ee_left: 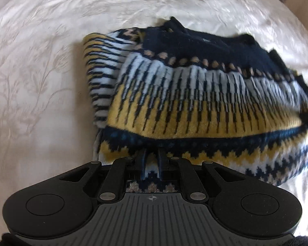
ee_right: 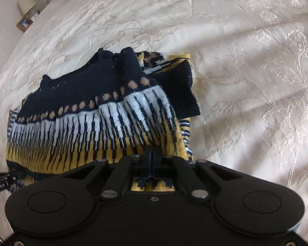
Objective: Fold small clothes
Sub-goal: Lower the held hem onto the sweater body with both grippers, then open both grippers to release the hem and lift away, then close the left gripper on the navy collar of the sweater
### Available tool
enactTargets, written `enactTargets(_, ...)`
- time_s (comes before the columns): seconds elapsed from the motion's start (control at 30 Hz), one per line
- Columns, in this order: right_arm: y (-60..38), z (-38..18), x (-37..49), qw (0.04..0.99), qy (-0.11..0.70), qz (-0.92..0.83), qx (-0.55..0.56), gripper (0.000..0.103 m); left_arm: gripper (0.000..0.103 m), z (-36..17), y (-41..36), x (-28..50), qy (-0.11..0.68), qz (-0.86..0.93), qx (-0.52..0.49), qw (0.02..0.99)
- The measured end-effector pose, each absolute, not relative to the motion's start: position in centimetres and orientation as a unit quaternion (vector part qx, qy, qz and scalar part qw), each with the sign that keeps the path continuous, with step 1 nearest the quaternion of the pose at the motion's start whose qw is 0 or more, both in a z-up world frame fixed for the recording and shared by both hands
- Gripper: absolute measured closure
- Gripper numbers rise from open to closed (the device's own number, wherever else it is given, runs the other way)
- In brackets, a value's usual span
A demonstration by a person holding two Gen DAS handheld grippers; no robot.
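A small knitted sweater (ee_left: 195, 94) in navy, white and yellow lies on a white embroidered bedspread (ee_left: 35, 82). Its near hem is lifted and doubled back over the body. My left gripper (ee_left: 152, 155) is shut on the near edge of the sweater, towards its left side. My right gripper (ee_right: 152, 153) is shut on the same sweater (ee_right: 104, 123) at its near right edge, fingertips buried in the yellow band. A navy sleeve (ee_right: 184, 90) is folded across the right side. The left gripper's tip shows at the left edge of the right wrist view (ee_right: 2, 181).
The bedspread (ee_right: 246, 82) spreads wide around the sweater on all sides. A bedside shelf with a framed picture (ee_right: 24, 22) stands beyond the far left corner of the bed.
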State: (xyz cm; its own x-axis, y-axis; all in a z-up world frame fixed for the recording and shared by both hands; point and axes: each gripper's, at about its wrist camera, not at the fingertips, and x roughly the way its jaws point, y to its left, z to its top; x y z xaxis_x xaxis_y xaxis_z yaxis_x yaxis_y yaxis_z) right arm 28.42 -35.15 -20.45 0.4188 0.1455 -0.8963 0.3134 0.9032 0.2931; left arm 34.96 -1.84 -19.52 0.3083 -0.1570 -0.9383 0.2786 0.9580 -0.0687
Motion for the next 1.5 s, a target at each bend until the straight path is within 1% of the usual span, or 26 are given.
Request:
enactTargets(0.03, -35.0, -20.1, 28.5, 0.818, 0.536, -0.05, 0.205, 0.102, 0.092, -19.3, -1.7, 35.1, 0.575, -0.131, 0.053, 0.806)
enactTargets(0.1, -34.7, -19.0, 28.5, 0.826, 0.526, -0.042, 0.199, 0.094, 0.092, -18.4, -1.8, 35.1, 0.569, -0.125, 0.055, 0.811)
enactTargets(0.13, -34.6, -18.5, 28.2, 0.832, 0.516, -0.034, 0.201, 0.083, 0.092, -18.1, -1.8, 34.9, 0.562, -0.126, 0.054, 0.815)
enactTargets(0.23, -34.2, -17.1, 27.2, 0.838, 0.502, -0.011, 0.212, 0.082, 0.091, -17.4, -2.1, 34.4, 0.55, -0.141, 0.058, 0.821)
enactTargets(0.4, -33.6, -18.8, 25.4, 0.813, 0.544, -0.013, 0.207, 0.082, 0.091, -19.6, -1.3, 33.9, 0.592, -0.119, 0.074, 0.794)
enactTargets(0.5, -34.0, -20.3, 24.6, 0.797, 0.57, -0.032, 0.195, 0.089, 0.091, -19.4, -1.1, 33.6, 0.595, -0.112, 0.071, 0.793)
enactTargets(0.53, -34.1, -20.2, 24.4, 0.799, 0.568, -0.034, 0.197, 0.089, 0.091, -19.1, -1.0, 33.3, 0.598, -0.108, 0.076, 0.791)
enactTargets(0.6, -34.1, -19.5, 24.1, 0.805, 0.557, -0.036, 0.201, 0.081, 0.091, -18.5, -1.4, 32.9, 0.599, -0.099, 0.085, 0.79)
enactTargets(0.7, -33.8, -18.1, 23.5, 0.816, 0.544, -0.037, 0.194, 0.078, 0.091, -17.7, -2.1, 32.0, 0.594, -0.096, 0.082, 0.795)
enactTargets(0.77, -33.5, -17.5, 23.0, 0.82, 0.538, -0.037, 0.194, 0.068, 0.091, -17.3, -2.3, 31.1, 0.589, -0.094, 0.082, 0.798)
enactTargets(0.8, -33.4, -17.1, 22.7, 0.822, 0.534, -0.036, 0.194, 0.065, 0.091, -17.0, -2.5, 30.7, 0.587, -0.094, 0.083, 0.8)
enactTargets(0.87, -32.9, -16.7, 22.0, 0.825, 0.53, -0.036, 0.192, 0.063, 0.09, -16.2, -3.2, 30.0, 0.582, -0.096, 0.087, 0.803)
enactTargets(0.93, -32.5, -16.3, 21.1, 0.827, 0.528, -0.036, 0.186, 0.063, 0.085, -15.7, -3.7, 29.4, 0.578, -0.099, 0.089, 0.805)
enactTargets(0.97, -32.3, -16.0, 20.7, 0.829, 0.528, -0.037, 0.184, 0.061, 0.082, -15.4, -3.9, 29.1, 0.575, -0.101, 0.088, 0.807)
enactTargets(1.0, -32.0, -15.8, 20.4, 0.83, 0.527, -0.037, 0.182, 0.058, 0.081, -15.2, -4.1, 28.8, 0.573, -0.103, 0.087, 0.809)
enactTargets(1.03, -31.9, -15.4, 19.8, 0.83, 0.526, -0.038, 0.181, 0.053, 0.081, -15.0, -4.3, 28.7, 0.571, -0.106, 0.086, 0.81)
enactTargets(1.07, -31.5, -15.2, 19.4, 0.831, 0.525, -0.039, 0.18, 0.049, 0.078, -14.8, -4.5, 28.3, 0.57, -0.11, 0.086, 0.81)
enactTargets(1.1, -31.2, -15.1, 19.1, 0.831, 0.525, -0.04, 0.179, 0.048, 0.072, -14.7, -4.6, 28.0, 0.569, -0.113, 0.086, 0.81)
enactTargets(1.17, -30.5, -14.9, 18.4, 0.831, 0.527, -0.042, 0.173, 0.041, 0.066, -14.3, -4.8, 27.4, 0.566, -0.121, 0.08, 0.812)
enactTargets(1.2, -30.2, -14.8, 18.0, 0.83, 0.528, -0.043, 0.172, 0.039, 0.06, -14.2, -5.0, 27.2, 0.565, -0.126, 0.075, 0.812)
enactTargets(1.23, -29.9, -14.7, 17.6, 0.831, 0.527, -0.043, 0.173, 0.035, 0.055, -14.2, -5.1, 27.0, 0.565, -0.13, 0.073, 0.812)
enactTargets(1.3, -29.3, -14.5, 17.0, 0.831, 0.525, -0.046, 0.178, 0.025, 0.037, -14.1, -5.6, 26.6, 0.565, -0.135, 0.078, 0.81)
enactTargets(1.37, -28.9, -14.3, 16.5, 0.832, 0.522, -0.05, 0.184, 0.016, 0.029, -14.0, -6.1, 26.2, 0.564, -0.139, 0.086, 0.81)
enactTargets(1.4, -28.7, -14.1, 16.3, 0.832, 0.52, -0.05, 0.188, 0.013, 0.029, -14.0, -6.3, 26.1, 0.562, -0.142, 0.087, 0.81)
enactTargets(1.47, -28.5, -13.9, 16.0, 0.831, 0.517, -0.053, 0.196, 0.002, 0.027, -14.0, -6.7, 26.1, 0.564, -0.147, 0.088, 0.808)
enactTargets(1.5, -28.4, -13.8, 15.8, 0.832, 0.515, -0.056, 0.201, 0.002, 0.026, -13.9, -6.9, 26.1, 0.564, -0.148, 0.089, 0.807)
